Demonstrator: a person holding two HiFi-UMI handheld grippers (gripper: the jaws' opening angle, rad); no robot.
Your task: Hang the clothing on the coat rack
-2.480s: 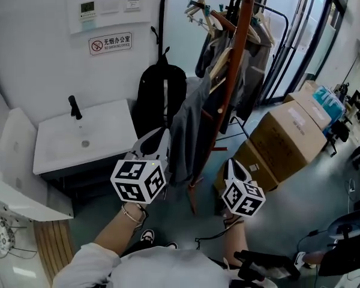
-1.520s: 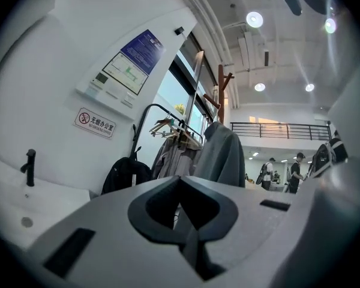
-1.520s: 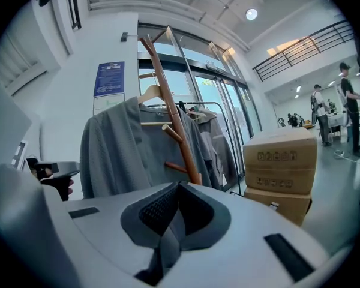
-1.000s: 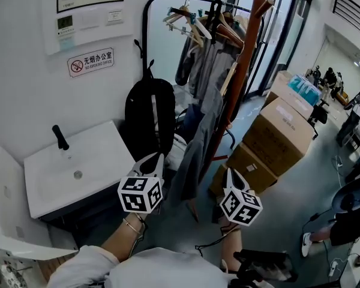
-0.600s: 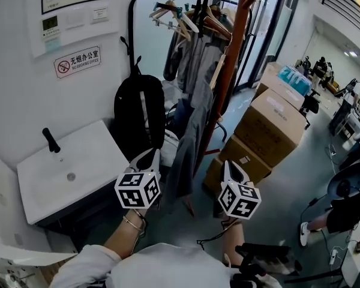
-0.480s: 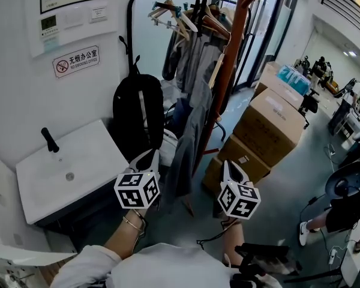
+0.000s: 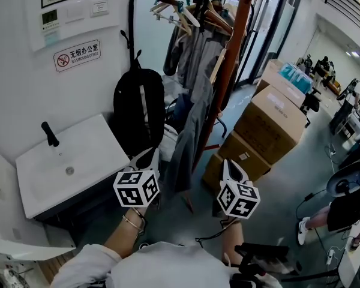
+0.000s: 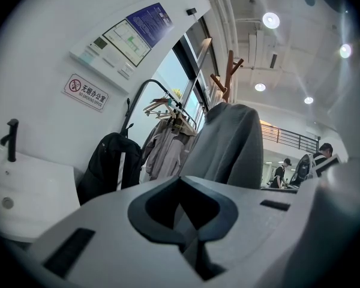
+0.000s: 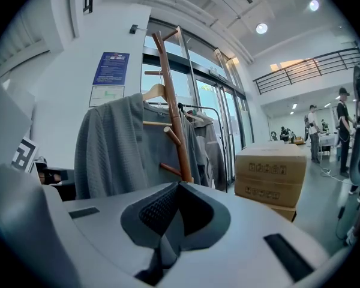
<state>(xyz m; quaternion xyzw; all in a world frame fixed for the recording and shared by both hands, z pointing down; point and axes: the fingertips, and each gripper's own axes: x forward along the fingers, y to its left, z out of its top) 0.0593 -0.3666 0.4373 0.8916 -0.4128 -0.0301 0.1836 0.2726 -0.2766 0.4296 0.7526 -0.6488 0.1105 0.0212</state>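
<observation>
The tall red-brown wooden coat rack stands at twelve o'clock, with the grey knitted cardigan hanging from it. The left gripper at seven and the right gripper at five are both closed and hold nothing.

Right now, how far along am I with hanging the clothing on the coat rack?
Looks done: the grey cardigan hangs on a hanger from the wooden coat rack. In hand: nothing; left gripper and right gripper have jaws shut, empty, apart from it. Left: apparently nothing.
</observation>
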